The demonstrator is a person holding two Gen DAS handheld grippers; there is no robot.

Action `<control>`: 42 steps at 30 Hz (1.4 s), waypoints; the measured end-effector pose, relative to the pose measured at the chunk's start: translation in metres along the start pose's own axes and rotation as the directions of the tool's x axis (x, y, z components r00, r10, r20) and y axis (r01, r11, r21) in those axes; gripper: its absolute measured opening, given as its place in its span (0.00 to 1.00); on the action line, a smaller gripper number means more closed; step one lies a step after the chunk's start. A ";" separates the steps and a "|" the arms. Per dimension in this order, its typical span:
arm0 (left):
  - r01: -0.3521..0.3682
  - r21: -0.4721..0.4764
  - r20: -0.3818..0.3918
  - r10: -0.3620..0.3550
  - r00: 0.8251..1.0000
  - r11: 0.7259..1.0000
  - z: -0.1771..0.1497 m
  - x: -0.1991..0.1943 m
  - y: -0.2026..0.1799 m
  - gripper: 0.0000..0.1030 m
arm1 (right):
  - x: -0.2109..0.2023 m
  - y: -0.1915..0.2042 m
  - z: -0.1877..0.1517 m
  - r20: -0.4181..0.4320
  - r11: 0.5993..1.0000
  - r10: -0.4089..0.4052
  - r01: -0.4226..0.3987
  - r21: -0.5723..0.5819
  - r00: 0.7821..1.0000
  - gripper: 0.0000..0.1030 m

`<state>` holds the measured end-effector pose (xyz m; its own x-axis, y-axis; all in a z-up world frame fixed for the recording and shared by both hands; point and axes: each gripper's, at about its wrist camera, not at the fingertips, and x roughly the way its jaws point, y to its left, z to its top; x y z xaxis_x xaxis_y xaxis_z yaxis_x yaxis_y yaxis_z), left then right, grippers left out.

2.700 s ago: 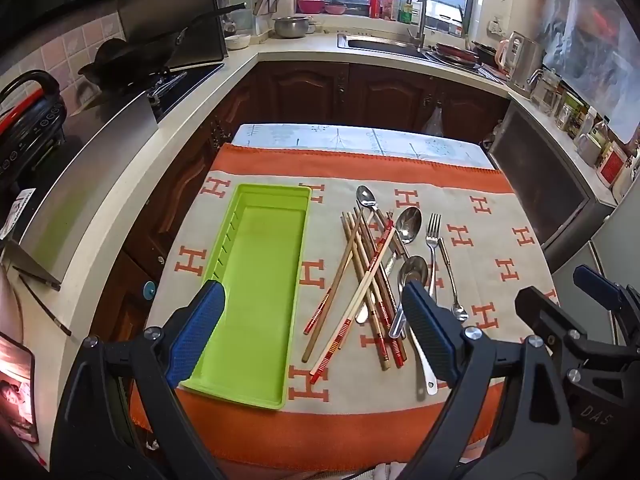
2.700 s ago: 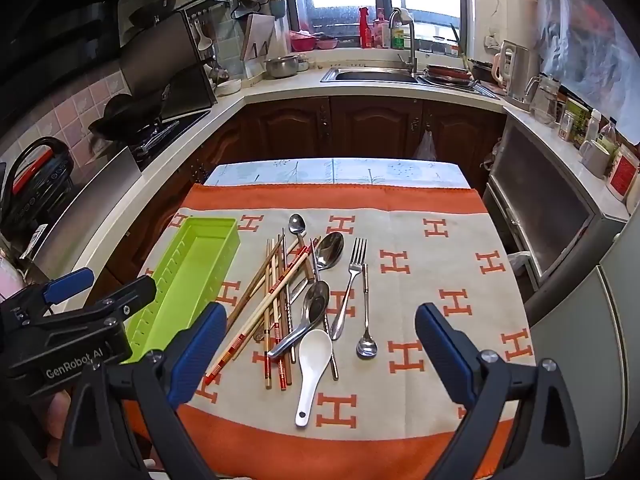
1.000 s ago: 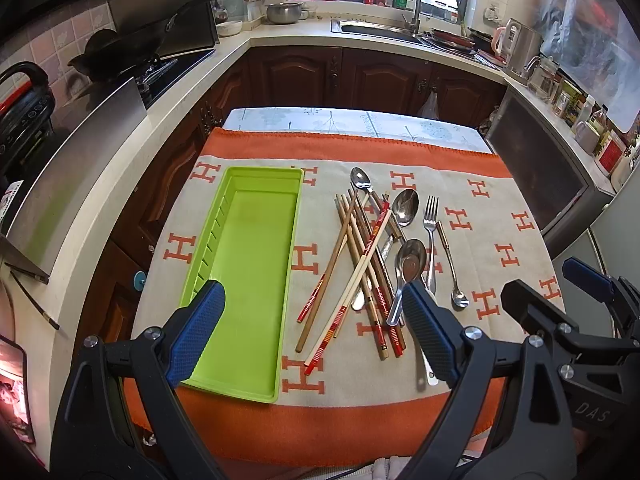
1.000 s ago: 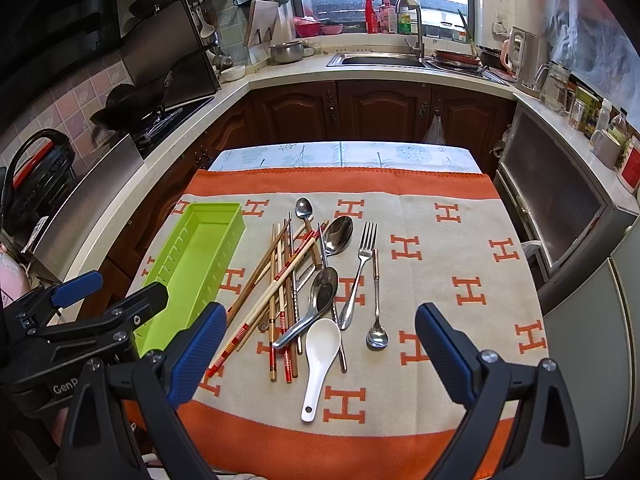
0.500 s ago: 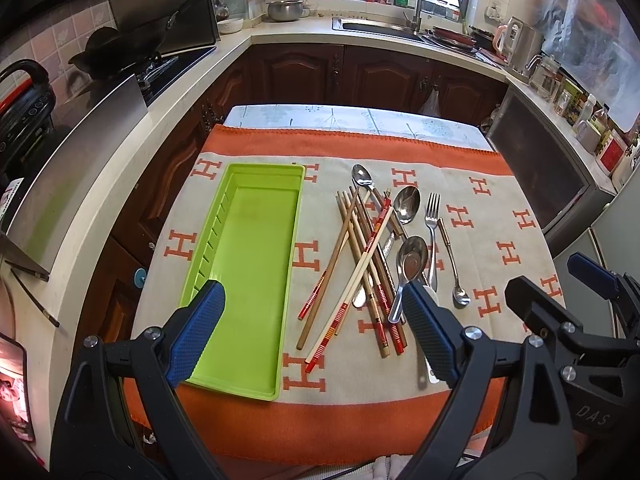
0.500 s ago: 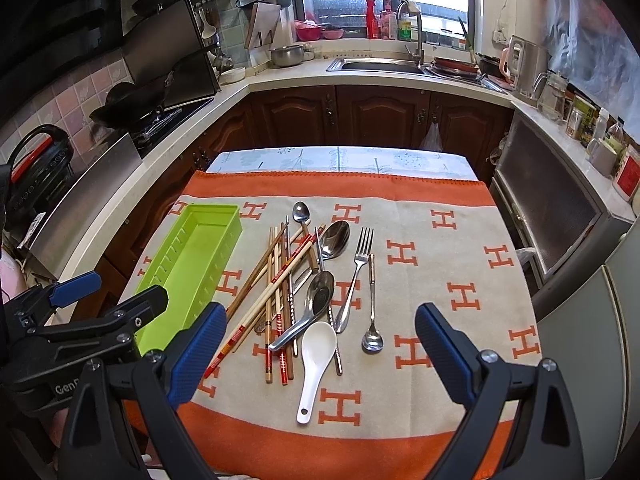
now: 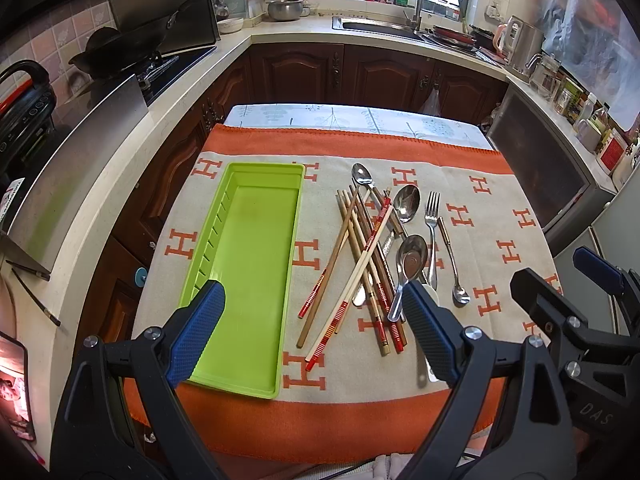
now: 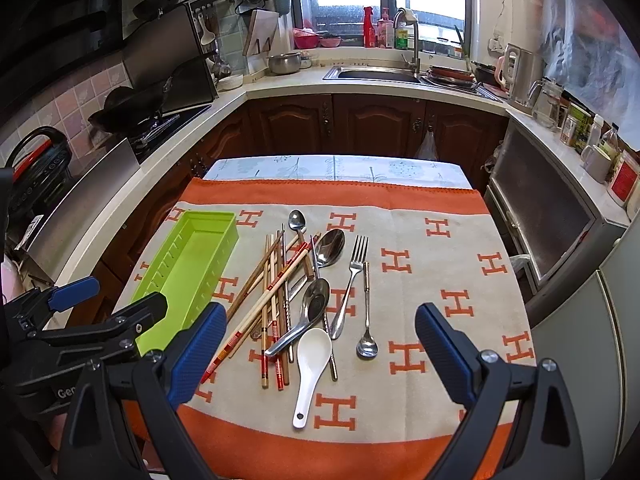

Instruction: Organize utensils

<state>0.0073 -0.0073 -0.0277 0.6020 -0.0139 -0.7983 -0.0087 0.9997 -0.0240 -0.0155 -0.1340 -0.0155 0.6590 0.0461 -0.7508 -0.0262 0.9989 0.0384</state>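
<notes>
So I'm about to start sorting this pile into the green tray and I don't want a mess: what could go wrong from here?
1. The chopsticks lie crossed over each other and over spoon handles, so lifting one may drag or flick its neighbours.
2. The white ceramic spoon lies nearest the table's front edge; a nudge could send it off.
3. The green tray sits loose on the cloth, so a utensil dropped in hard might shift it.

Trays: one green tray [image 8: 188, 264]
Forks: one fork [image 8: 352, 276]
White spoons: one [image 8: 312, 368]
Metal spoons: four [image 8: 330, 246]
Chopsticks: a crossed heap [image 8: 272, 300], number unclear
</notes>
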 end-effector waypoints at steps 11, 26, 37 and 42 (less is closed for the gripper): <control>0.000 0.000 -0.003 0.000 1.000 1.000 -0.004 0.000 0.000 0.87 | -0.004 0.003 0.000 0.019 1.000 0.001 0.000 -0.016 1.000 0.93; 0.000 -0.001 -0.004 0.000 1.000 1.000 -0.005 0.000 0.000 0.87 | -0.001 0.002 0.000 -0.008 1.000 0.018 -0.018 0.004 1.000 0.81; 0.001 0.000 -0.007 -0.001 1.000 1.000 -0.007 0.000 -0.001 0.87 | 0.000 0.000 -0.003 -0.012 1.000 0.021 -0.021 0.011 1.000 0.81; 0.004 -0.001 -0.016 -0.004 1.000 1.000 -0.011 0.001 -0.003 0.87 | 0.001 -0.001 -0.003 -0.012 1.000 0.022 -0.022 0.011 1.000 0.81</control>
<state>-0.0011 -0.0108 -0.0346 0.5892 -0.0183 -0.8078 -0.0070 0.9996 -0.0278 -0.0177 -0.1345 -0.0182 0.6490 0.0679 -0.7577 -0.0319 0.9976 0.0620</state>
